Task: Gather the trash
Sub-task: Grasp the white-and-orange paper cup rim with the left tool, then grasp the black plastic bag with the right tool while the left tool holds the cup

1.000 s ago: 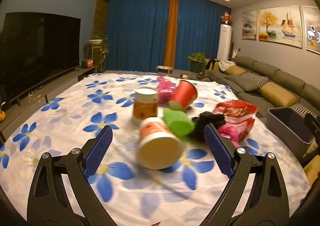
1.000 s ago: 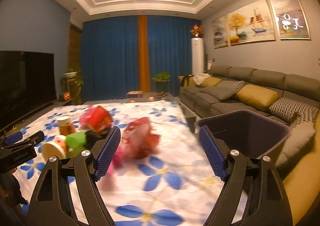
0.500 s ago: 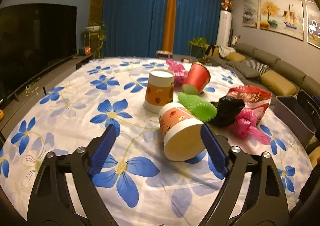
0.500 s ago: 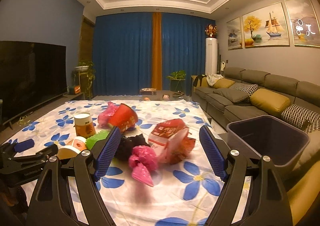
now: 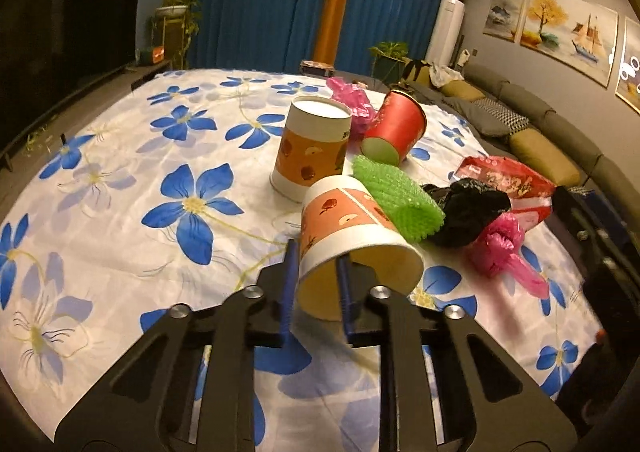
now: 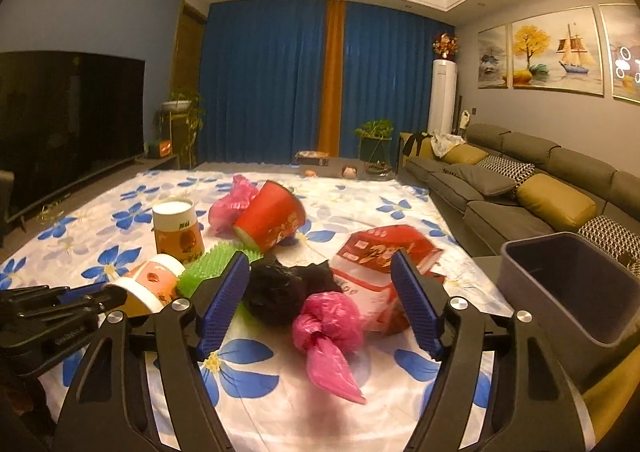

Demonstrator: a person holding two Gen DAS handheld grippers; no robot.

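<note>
Closed since earlier, left tool (image 5: 316, 276) pinches tipped cup (image 5: 352, 236); right tool (image 6: 320, 304) gapes, empty.

Little could be read. The red snack bag (image 6: 380, 252) near the worktop's right edge carried large pale characters, too blurred to make out. The upright paper tub (image 6: 176, 230) bore small dark characters on its white upper band, also illegible. Faint lettering ran along the left gripper's (image 5: 314, 276) black body in the right wrist view, unreadable.
</note>
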